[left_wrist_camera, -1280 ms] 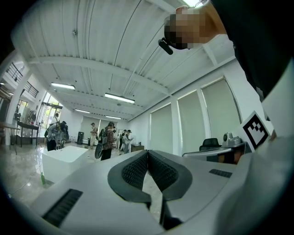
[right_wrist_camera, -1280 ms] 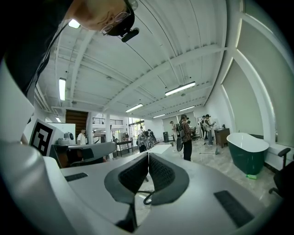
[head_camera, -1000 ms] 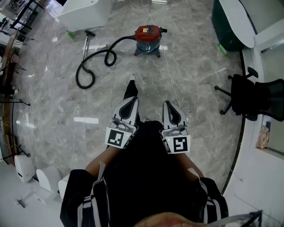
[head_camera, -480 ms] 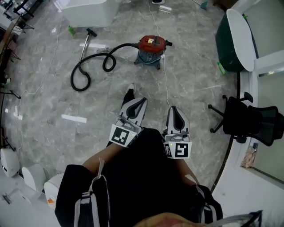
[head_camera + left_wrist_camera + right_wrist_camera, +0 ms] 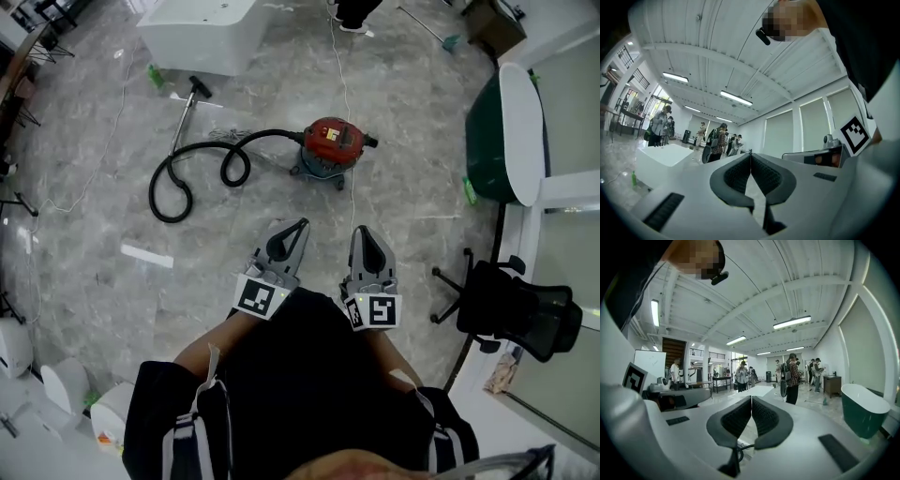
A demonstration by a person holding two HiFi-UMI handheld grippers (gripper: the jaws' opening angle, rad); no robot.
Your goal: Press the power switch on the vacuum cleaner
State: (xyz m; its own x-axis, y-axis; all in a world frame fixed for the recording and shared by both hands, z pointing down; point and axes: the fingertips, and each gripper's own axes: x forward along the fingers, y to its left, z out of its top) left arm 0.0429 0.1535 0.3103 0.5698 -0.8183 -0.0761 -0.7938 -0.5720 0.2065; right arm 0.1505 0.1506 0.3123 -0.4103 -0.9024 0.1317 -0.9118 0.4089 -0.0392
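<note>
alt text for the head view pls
A red vacuum cleaner sits on the grey marble floor ahead of a standing person, its black hose looping to the left. The left gripper and right gripper, both shut and empty, point toward it without touching it.

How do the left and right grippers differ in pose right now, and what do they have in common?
The left gripper slants toward the person's right, toward the vacuum cleaner; the right gripper points nearly straight ahead. The left gripper's marker cube looks skewed in the head view, the right gripper's almost square. Both have jaws together on nothing and sit well short of the vacuum cleaner.
</note>
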